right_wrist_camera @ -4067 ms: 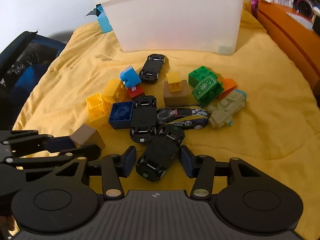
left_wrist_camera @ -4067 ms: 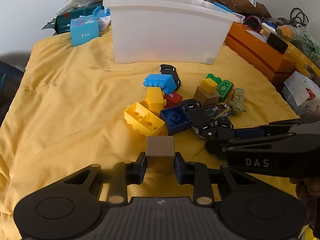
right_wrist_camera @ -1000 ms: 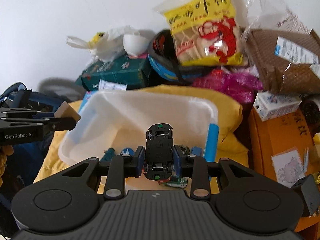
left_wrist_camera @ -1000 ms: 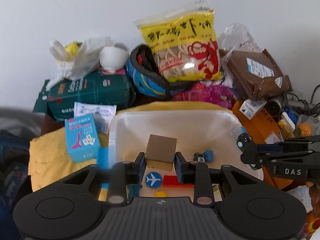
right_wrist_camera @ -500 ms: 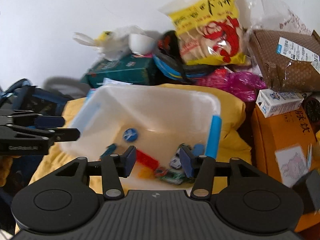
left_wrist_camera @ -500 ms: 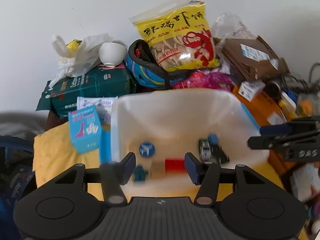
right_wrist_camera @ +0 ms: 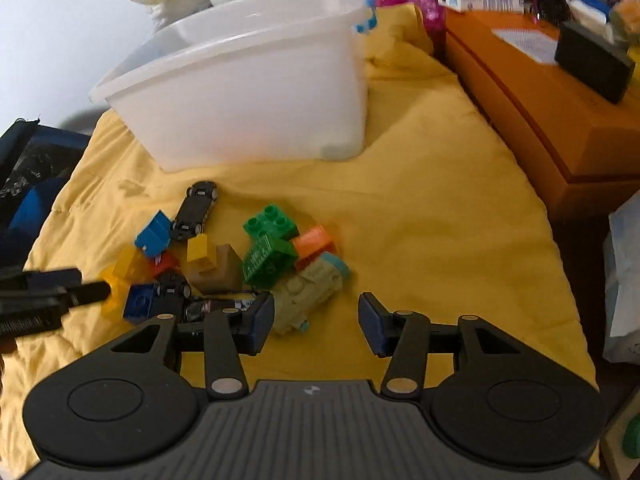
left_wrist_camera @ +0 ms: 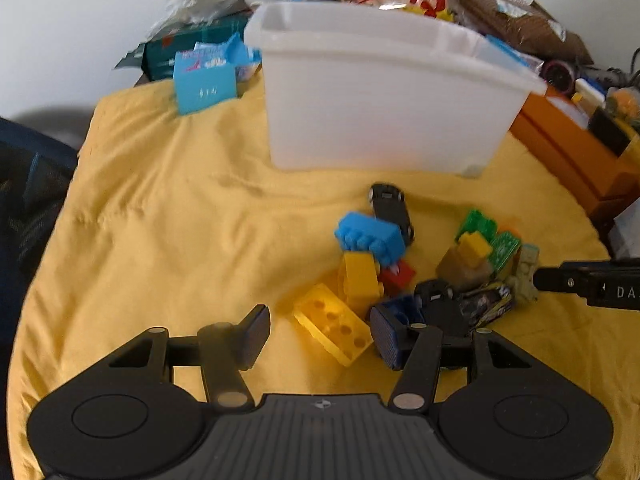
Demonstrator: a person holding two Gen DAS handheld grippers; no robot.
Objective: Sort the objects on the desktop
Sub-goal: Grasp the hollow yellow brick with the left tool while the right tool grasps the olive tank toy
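A pile of toys lies on the yellow cloth (left_wrist_camera: 160,220): a blue brick (left_wrist_camera: 370,238), a black car (left_wrist_camera: 390,210), green bricks (right_wrist_camera: 270,224), an orange brick (right_wrist_camera: 314,242) and a brown block (right_wrist_camera: 218,268). My left gripper (left_wrist_camera: 320,334) is open low over the pile, with a translucent yellow brick (left_wrist_camera: 332,324) between its fingers, untouched. My right gripper (right_wrist_camera: 316,326) is open too, just in front of a beige tank toy (right_wrist_camera: 308,296) that sits by its left finger. Behind the pile stands the white bin (left_wrist_camera: 380,92), whose inside is hidden from here.
Orange boxes (right_wrist_camera: 540,112) line the right edge of the cloth, with small items on top. A blue carton (left_wrist_camera: 204,86) stands left of the bin, and bags and packets are heaped behind it. A dark blue object (right_wrist_camera: 28,184) sits off the left edge.
The left gripper let go of the brown block and the right one of the black car over the bin. Both have come back down, open, to the pile on the cloth.
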